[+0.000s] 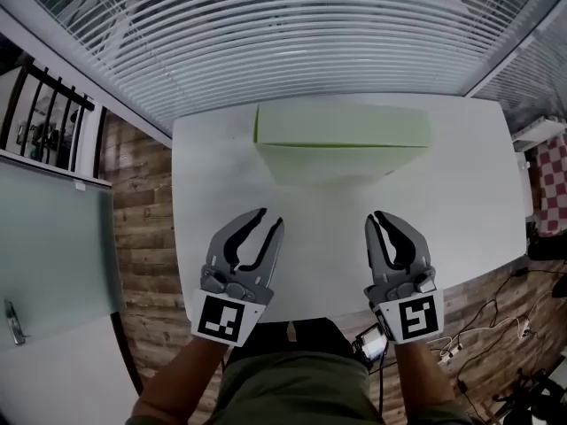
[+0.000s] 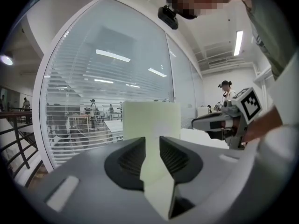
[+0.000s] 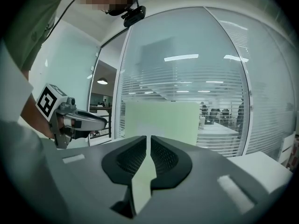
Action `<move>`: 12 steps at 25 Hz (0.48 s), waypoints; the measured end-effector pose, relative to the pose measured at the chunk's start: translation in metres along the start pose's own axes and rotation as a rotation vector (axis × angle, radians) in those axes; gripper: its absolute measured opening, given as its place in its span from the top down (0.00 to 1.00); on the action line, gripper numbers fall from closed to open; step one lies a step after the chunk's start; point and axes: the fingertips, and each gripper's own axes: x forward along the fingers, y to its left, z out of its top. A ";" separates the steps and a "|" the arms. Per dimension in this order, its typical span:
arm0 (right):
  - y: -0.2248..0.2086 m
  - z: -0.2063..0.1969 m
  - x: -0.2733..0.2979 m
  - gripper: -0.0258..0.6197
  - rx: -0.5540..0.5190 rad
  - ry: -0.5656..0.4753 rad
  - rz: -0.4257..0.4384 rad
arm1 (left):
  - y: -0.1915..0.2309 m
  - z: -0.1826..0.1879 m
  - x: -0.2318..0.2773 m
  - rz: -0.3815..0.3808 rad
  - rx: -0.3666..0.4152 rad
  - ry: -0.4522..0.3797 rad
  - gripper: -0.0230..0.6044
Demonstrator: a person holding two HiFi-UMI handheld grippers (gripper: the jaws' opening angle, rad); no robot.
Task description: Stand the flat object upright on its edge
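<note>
A pale green flat board (image 1: 341, 129) stands upright on its long edge at the far middle of the white table (image 1: 461, 202). Both gripper views show it as an upright rectangle straight ahead (image 2: 152, 118) (image 3: 161, 120), well beyond the jaws. My left gripper (image 1: 267, 219) hovers near the table's front edge, left of centre; a narrow gap shows between its jaws (image 2: 152, 141), with nothing in it. My right gripper (image 1: 382, 216) hovers at the front right, and its jaws (image 3: 149, 139) are all but touching and hold nothing. Each gripper also shows from the side in the other's view.
A glass wall with horizontal blinds (image 1: 292, 34) runs just behind the table. Wooden floor (image 1: 142, 237) lies to the left, beside a pale cabinet (image 1: 44, 255). Cables (image 1: 483, 326) trail on the floor at the right front corner.
</note>
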 end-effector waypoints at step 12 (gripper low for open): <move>0.019 0.026 -0.006 0.94 0.042 -0.013 0.061 | -0.015 0.023 -0.005 -0.057 0.021 -0.009 0.92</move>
